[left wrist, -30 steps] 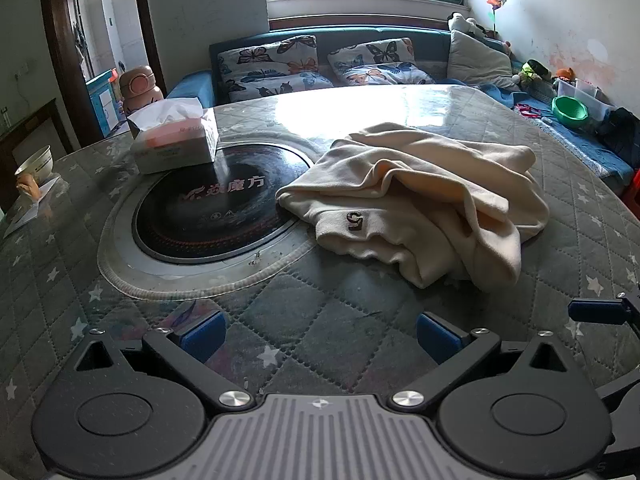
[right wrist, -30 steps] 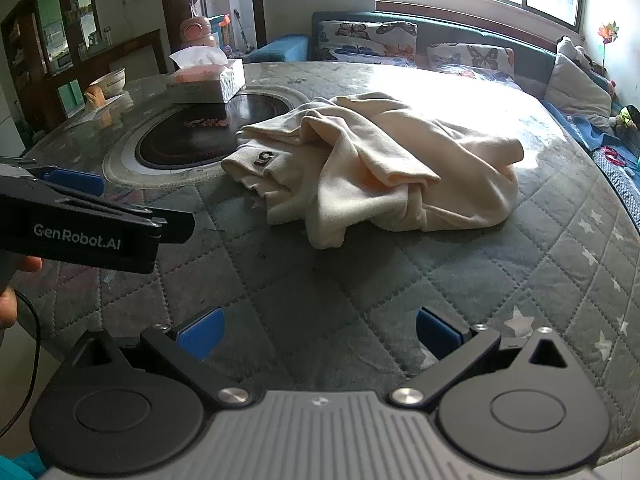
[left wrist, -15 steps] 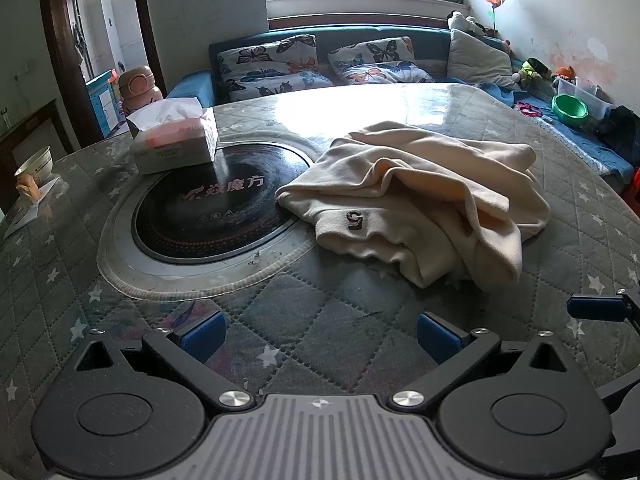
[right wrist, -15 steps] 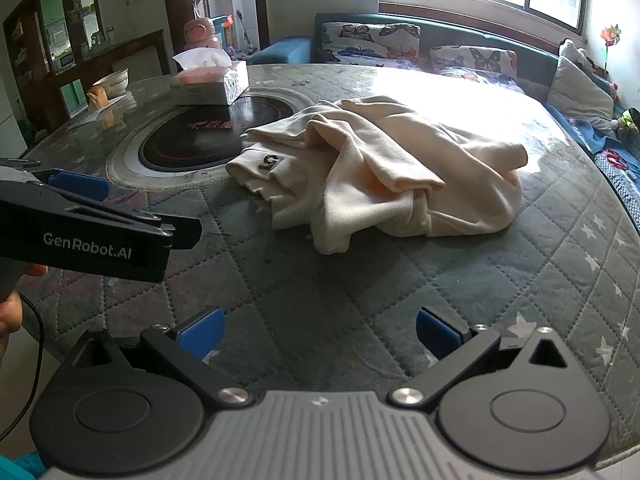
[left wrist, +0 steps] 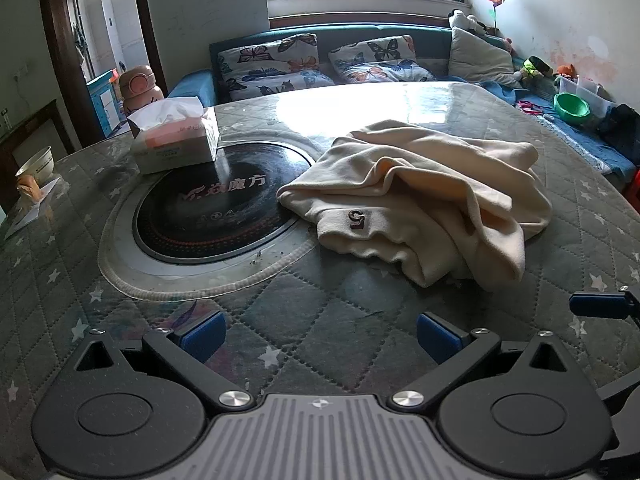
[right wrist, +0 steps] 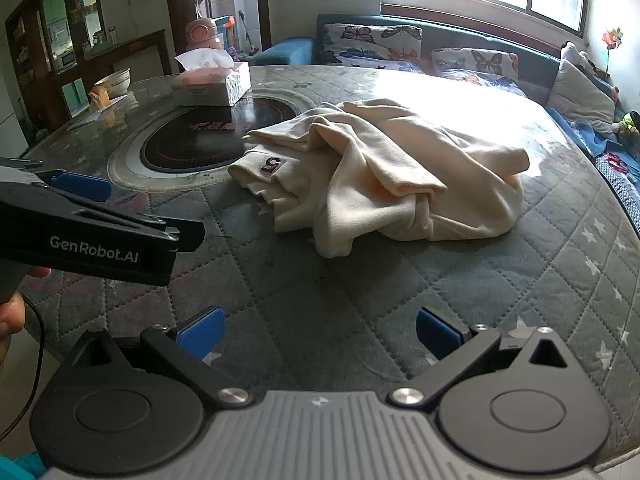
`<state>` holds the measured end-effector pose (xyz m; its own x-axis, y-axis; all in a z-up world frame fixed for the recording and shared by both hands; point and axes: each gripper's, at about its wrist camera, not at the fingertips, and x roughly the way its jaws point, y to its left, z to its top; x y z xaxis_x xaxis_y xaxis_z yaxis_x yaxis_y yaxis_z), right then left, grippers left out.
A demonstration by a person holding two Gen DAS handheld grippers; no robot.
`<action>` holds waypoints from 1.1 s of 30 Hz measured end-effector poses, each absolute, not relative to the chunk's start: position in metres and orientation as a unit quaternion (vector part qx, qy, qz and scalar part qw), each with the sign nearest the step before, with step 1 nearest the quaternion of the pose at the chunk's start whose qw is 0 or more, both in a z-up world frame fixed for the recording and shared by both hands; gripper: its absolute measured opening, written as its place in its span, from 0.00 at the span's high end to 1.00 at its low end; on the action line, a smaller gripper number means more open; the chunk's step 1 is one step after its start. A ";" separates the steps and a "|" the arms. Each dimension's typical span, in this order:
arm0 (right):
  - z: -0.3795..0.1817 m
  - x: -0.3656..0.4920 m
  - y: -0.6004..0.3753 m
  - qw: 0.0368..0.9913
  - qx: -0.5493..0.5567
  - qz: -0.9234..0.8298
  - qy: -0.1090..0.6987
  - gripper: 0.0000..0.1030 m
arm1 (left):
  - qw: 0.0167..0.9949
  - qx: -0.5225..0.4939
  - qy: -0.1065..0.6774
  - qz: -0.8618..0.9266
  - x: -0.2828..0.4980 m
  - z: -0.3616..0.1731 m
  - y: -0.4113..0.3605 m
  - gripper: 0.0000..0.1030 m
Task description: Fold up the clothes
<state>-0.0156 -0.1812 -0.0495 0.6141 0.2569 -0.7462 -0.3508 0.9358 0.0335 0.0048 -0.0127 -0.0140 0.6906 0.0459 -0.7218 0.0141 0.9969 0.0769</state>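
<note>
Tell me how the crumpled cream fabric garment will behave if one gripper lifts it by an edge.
The crumpled cream fabric garment looks soft and floppy: its loose folds would likely drape and unfurl. Bunched in layers, it may drag rather than lift whole. It probably will not slide easily on the quilted grey table cover.

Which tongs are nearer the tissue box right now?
Left. The left tongs face the induction plate with the tissue box just beyond it; the right tongs sit further right, with the cream garment ahead.
</note>
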 end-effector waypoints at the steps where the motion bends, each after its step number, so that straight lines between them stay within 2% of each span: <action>1: -0.050 -0.016 -0.181 0.896 -0.058 0.170 0.405 0.00 | 0.919 0.039 0.393 0.008 0.005 -0.014 -0.013 0.00; 33: -0.050 -0.011 -0.179 0.895 -0.060 0.172 0.407 0.00 | 0.916 0.048 0.398 0.005 0.010 -0.015 -0.016 0.00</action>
